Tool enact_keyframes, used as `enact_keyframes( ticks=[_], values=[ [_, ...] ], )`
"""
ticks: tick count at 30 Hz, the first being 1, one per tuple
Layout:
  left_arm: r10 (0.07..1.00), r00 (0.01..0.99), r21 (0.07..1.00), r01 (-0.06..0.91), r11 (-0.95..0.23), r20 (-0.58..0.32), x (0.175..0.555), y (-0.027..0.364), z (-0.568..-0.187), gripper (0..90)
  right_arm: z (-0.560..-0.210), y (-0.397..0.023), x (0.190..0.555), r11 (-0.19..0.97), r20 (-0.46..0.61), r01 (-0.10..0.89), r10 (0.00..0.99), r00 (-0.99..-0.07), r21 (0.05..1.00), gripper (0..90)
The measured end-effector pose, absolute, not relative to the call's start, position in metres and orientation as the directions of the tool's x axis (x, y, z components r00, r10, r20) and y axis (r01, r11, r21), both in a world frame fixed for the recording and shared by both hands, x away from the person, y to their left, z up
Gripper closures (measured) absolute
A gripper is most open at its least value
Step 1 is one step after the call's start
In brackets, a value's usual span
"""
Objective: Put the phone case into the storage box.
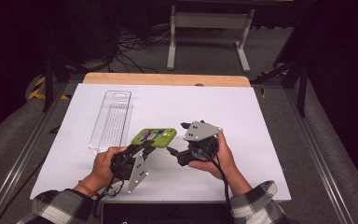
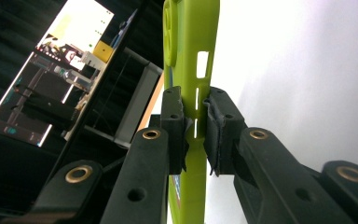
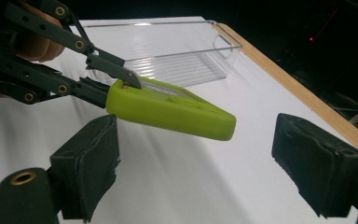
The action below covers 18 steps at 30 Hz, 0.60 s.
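1. The left hand-held gripper [image 1: 142, 150] was clamped on one end of a lime-green phone case [image 1: 154, 137], its pads [image 2: 218, 122] pressing both faces.
2. The phone case jutted out ahead of that gripper's jaws, held above the white tabletop [image 1: 242, 107].
3. The right hand-held gripper [image 3: 196, 163] had its jaws spread wide apart, with the free end of the case just ahead of them, untouched.
4. A clear plastic package tray [image 1: 111, 120] lay on the tabletop beyond the left hand-held gripper.
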<state>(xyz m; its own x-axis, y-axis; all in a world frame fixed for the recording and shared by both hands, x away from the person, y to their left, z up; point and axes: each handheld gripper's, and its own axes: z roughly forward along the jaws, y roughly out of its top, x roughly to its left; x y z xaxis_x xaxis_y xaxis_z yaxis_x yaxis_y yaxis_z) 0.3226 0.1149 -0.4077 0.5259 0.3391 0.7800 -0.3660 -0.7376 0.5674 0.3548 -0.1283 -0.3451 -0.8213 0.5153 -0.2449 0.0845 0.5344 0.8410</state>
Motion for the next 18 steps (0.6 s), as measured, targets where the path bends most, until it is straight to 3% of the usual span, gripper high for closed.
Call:
enact_keyframes(
  ticks=[18],
  values=[
    [0.418, 0.615, 0.692, -0.312, -0.651, 0.669, 0.331, 0.126, -0.399, 79.0, -0.349, -0.134, 0.347, 0.526, -0.29, 0.037, 0.525, -0.8, 0.85, 15.8]
  ],
)
